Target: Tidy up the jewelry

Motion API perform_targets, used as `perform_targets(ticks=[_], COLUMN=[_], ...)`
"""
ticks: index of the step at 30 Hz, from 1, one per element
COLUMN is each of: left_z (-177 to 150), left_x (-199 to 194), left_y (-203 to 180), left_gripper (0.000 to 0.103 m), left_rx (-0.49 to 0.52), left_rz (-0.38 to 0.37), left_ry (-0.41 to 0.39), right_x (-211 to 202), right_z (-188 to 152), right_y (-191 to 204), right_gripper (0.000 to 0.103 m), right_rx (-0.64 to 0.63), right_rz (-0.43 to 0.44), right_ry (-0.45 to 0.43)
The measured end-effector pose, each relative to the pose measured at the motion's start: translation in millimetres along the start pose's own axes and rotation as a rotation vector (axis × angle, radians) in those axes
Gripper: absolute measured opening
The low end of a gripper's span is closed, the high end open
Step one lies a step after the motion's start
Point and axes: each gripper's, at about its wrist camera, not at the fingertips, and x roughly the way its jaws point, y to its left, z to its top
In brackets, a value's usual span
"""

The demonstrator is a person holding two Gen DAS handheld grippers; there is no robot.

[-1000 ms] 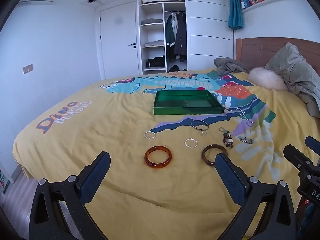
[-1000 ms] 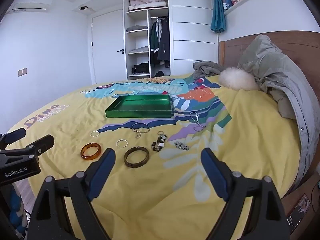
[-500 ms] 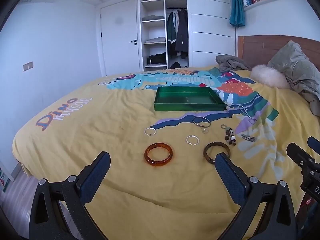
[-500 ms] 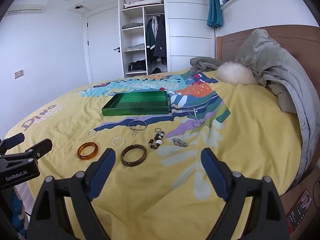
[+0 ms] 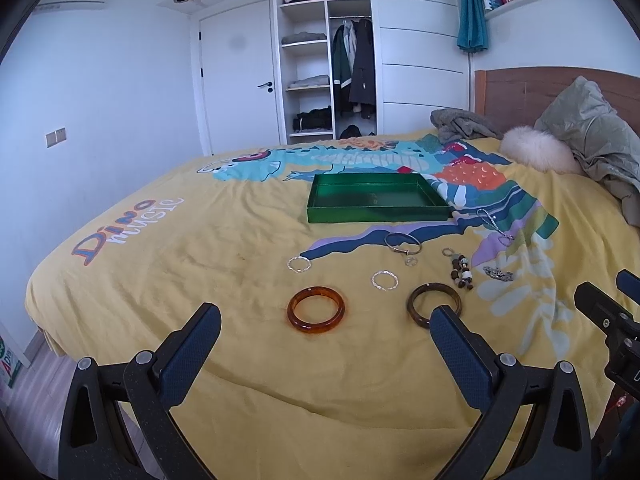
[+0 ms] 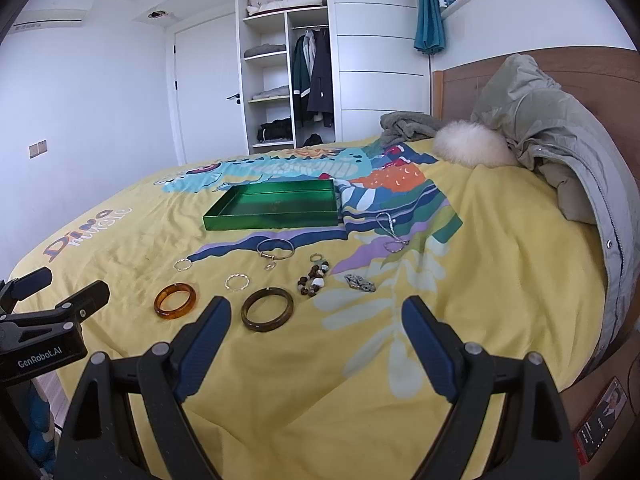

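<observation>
While nothing has yet been picked up, the bed [image 5: 200, 240] with its yellow dinosaur cover carries everything, and the green tray [image 5: 378, 200] sits empty toward the middle. The left gripper [image 5: 326, 334] and the right gripper [image 6: 316, 330] both hover over the near edge with jaws spread wide and nothing between them. Nearer than the tray, the jewelry lies scattered on the cover: an orange bangle [image 5: 316, 310], a dark bangle [image 5: 434, 304] just beside the left gripper's right finger, a thin silver bangle [image 5: 402, 242], a bead string [image 5: 460, 270], a chain [image 5: 494, 224], a brooch [image 5: 498, 274] and small silver rings [image 5: 385, 280].

This looks like the opening step. The next move likely calls for lowering one gripper over a bangle, pinching its rim against the soft cover, then carrying it to the tray.
</observation>
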Motion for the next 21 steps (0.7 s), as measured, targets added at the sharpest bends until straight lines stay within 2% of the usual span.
perform_targets(ticks=[21], left_z=[0.5], left_x=[9.9], left_y=[4.8], left_gripper=[0.103], left_rx=[0.005], left_rz=[0.008], left_ry=[0.007], right_x=[10.8], right_z=[-2.8], right_y=[-3.8], right_gripper=[0.087], right_rx=[0.038], right_rz=[0.034], right_ry=[0.006])
